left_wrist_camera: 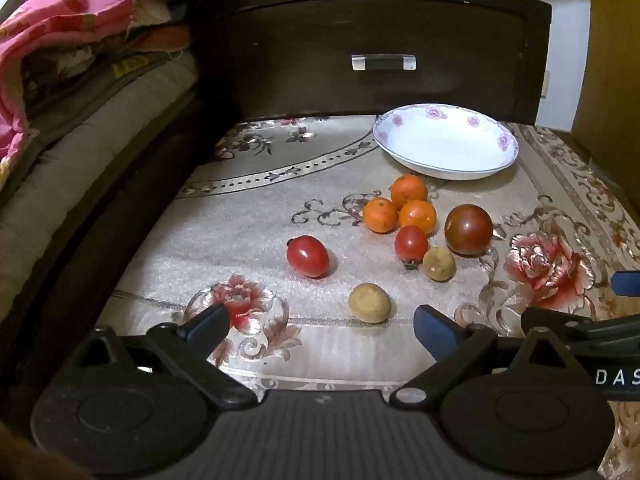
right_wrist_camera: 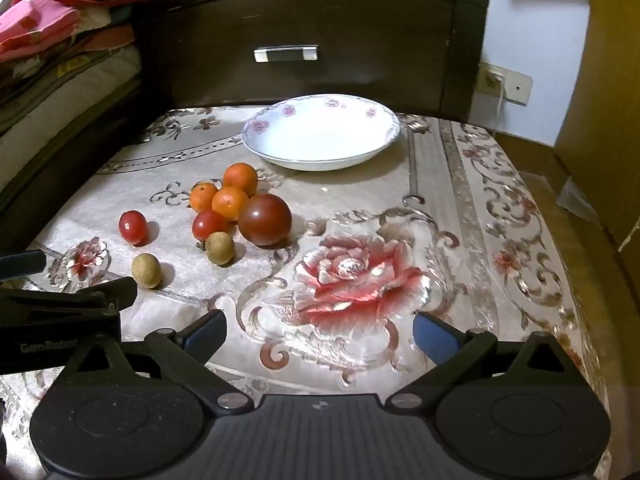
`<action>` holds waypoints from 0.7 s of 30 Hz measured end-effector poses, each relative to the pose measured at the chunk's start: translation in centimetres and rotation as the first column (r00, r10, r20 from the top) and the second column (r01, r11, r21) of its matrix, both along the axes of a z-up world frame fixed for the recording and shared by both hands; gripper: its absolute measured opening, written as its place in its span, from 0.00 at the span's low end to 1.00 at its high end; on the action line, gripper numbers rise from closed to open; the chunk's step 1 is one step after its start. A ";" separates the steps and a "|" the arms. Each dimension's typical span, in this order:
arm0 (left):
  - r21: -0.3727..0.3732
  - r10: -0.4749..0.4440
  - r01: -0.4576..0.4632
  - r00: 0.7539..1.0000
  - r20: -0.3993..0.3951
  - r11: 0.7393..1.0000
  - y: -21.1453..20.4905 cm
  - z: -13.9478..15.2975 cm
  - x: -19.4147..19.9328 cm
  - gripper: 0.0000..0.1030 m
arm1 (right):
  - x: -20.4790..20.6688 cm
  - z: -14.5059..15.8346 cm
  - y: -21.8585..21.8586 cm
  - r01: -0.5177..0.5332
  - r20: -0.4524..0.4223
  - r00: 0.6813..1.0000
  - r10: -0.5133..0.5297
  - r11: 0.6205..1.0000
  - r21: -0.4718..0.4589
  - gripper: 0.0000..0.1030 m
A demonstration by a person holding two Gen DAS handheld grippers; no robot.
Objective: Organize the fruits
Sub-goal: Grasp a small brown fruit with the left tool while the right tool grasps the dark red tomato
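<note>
A white floral plate (left_wrist_camera: 500,140) (right_wrist_camera: 384,114) stands empty at the back of the floral cloth. In front of it lie three small oranges (left_wrist_camera: 408,190) (right_wrist_camera: 240,178), a large dark red tomato (left_wrist_camera: 468,230) (right_wrist_camera: 265,219), two cherry tomatoes (left_wrist_camera: 307,256) (left_wrist_camera: 411,242) (right_wrist_camera: 133,227) and two tan longans (left_wrist_camera: 369,303) (left_wrist_camera: 439,263) (right_wrist_camera: 146,270). My left gripper (left_wrist_camera: 320,322) is open near the cloth's front edge, the nearer longan just beyond its fingertips. My right gripper (right_wrist_camera: 318,330) is open over the big rose pattern, holding nothing.
A dark wooden drawer front (left_wrist_camera: 380,40) (right_wrist_camera: 304,28) with a clear handle rises behind the plate. Stacked bedding and pink and red cloth (left_wrist_camera: 60,60) lie to the left. A wall socket (right_wrist_camera: 504,80) and a cardboard box (right_wrist_camera: 600,100) are at right.
</note>
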State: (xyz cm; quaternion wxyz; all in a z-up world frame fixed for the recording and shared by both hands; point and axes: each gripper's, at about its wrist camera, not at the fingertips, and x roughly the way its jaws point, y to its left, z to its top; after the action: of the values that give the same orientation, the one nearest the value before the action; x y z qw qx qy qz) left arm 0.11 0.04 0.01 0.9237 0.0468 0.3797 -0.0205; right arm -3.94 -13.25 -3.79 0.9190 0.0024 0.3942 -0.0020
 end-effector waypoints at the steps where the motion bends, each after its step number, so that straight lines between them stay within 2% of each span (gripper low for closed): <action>1: 0.001 -0.002 0.002 1.000 -0.002 1.000 0.0 0.0 0.1 1.00 | 0.2 0.0 0.0 -0.010 -0.002 1.000 0.010 1.000 0.000 0.93; 5: 0.021 -0.019 0.019 1.000 0.014 1.000 -0.1 0.2 0.7 1.00 | 1.3 0.2 0.0 -0.059 -0.007 0.998 0.059 0.998 -0.010 0.90; 10: 0.051 -0.069 0.068 0.998 0.010 0.996 -0.3 0.2 1.9 0.98 | 2.7 0.1 -0.2 -0.114 -0.038 0.993 0.116 0.993 0.039 0.80; 11: 0.046 -0.075 0.075 0.997 0.003 0.996 -0.3 0.0 2.5 0.96 | 3.0 0.1 -0.2 -0.128 -0.046 0.990 0.130 0.991 0.044 0.78; 12: -0.002 -0.076 0.076 0.997 -0.003 0.997 -0.2 -0.1 2.2 0.93 | 3.3 0.1 -0.1 -0.144 -0.050 0.988 0.147 0.989 0.042 0.77; 14: -0.042 -0.076 0.074 0.997 -0.026 0.996 0.1 -0.4 2.7 0.90 | 3.9 0.0 0.1 -0.183 -0.056 0.981 0.185 0.983 0.032 0.76; 20: -0.095 -0.074 0.071 0.997 -0.036 0.993 0.4 -0.9 3.5 0.87 | 5.6 0.0 0.6 -0.288 -0.069 0.955 0.287 0.958 -0.002 0.73; 21: -0.073 -0.075 0.067 0.992 -0.103 0.995 0.8 -1.1 3.5 0.87 | 5.8 0.0 0.6 -0.301 -0.072 0.951 0.299 0.954 -0.006 0.73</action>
State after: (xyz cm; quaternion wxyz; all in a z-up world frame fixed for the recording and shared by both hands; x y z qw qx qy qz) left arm 3.64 0.81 -1.06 0.9021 0.0269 0.4251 -0.0689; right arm 1.91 -12.67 -3.81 0.8943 -0.0653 0.4219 0.1341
